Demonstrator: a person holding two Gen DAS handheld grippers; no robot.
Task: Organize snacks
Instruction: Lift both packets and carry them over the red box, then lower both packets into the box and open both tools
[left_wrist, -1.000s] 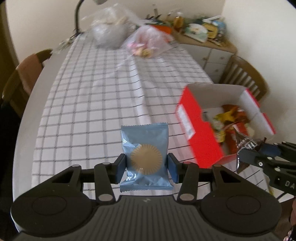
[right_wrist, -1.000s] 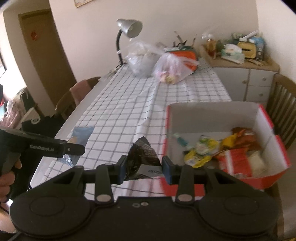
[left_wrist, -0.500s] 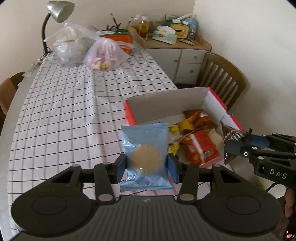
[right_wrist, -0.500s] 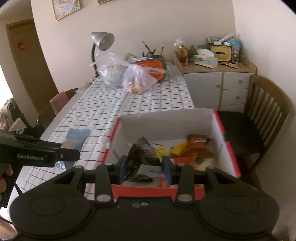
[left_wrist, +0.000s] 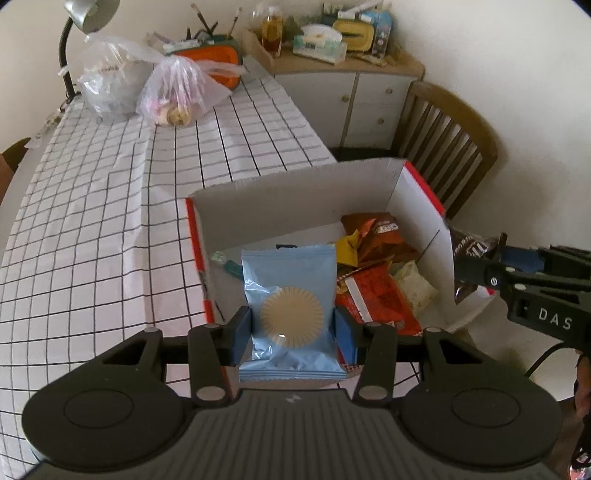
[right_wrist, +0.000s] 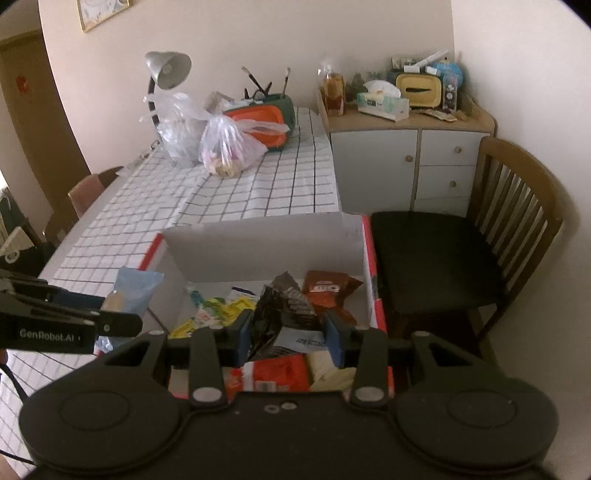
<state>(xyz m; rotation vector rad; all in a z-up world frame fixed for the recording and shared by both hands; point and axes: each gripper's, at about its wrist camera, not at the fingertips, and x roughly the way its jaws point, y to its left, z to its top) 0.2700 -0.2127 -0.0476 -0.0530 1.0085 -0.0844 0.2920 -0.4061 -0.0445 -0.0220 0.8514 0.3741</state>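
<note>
My left gripper (left_wrist: 293, 330) is shut on a light blue snack packet (left_wrist: 291, 295) with a tan disc on it, held above the near left part of the red and white box (left_wrist: 295, 184). My right gripper (right_wrist: 290, 334) is shut on a dark brown crinkled snack packet (right_wrist: 286, 310), held over the box (right_wrist: 258, 236). The box holds several snacks, among them an orange-brown packet (left_wrist: 376, 236), a red packet (left_wrist: 373, 295) and yellow wrappers (right_wrist: 218, 314). The right gripper shows at the right edge of the left wrist view (left_wrist: 476, 266), by the box's right wall.
The box sits at the near right edge of a table with a white checked cloth (left_wrist: 92, 221). Two clear plastic bags (left_wrist: 177, 92), an orange container and a desk lamp (right_wrist: 166, 74) stand at the far end. A wooden chair (right_wrist: 461, 251) and a cabinet (right_wrist: 413, 166) are to the right.
Both grippers have moved to the right with their packets, from over the checked cloth to over the box. Their grips are unchanged.
</note>
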